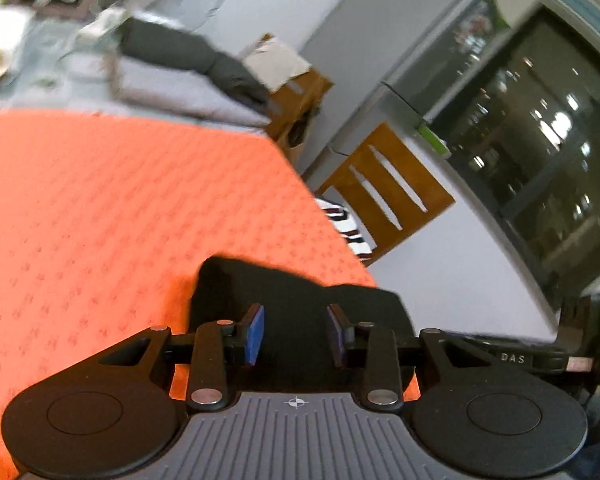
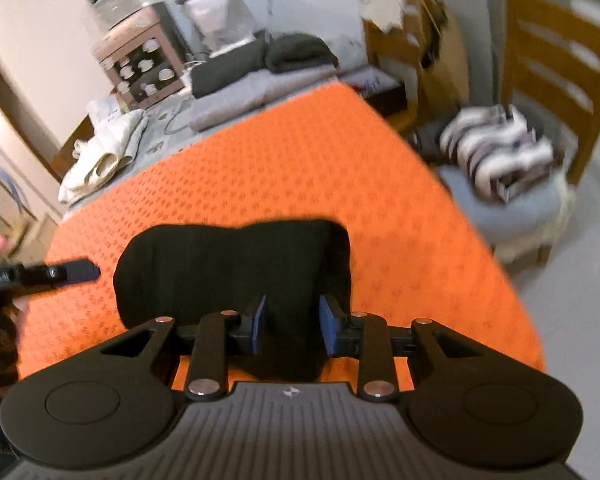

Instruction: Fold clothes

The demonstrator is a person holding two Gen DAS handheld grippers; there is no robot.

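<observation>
Black garment point(image 2: 232, 272) is lying in a compact, already-doubled bundle on the orange cloth point(image 2: 300, 168) that is covering the tabletop, close to its near edge. In the right wrist view the right hand-held gripper point(image 2: 292, 328) is hovering over the near edge of the bundle, its blue pads point(image 2: 329, 328) standing apart with dark fabric showing between them; whether they are pressing on the fabric cannot be told. In the left wrist view the left hand-held gripper point(image 1: 296, 334) is likewise standing with its pads point(image 1: 256, 334) apart over the bundle's end nearest the tabletop corner, and contact cannot be confirmed there either. The left unit's fingertip is also appearing at the left border of the right wrist view.

Judged from its rounded, slumping outline, the garment is soft, light and limp; it is likely to sag and unfold wherever it is unsupported. Taking hold at two separated points along one edge, pinching through all layers, is looking advisable. The textured orange cloth is likely giving some friction, so lifting suits better than dragging. Folded grey and dark textiles point(image 2: 236, 80) are resting at the far end.
</observation>
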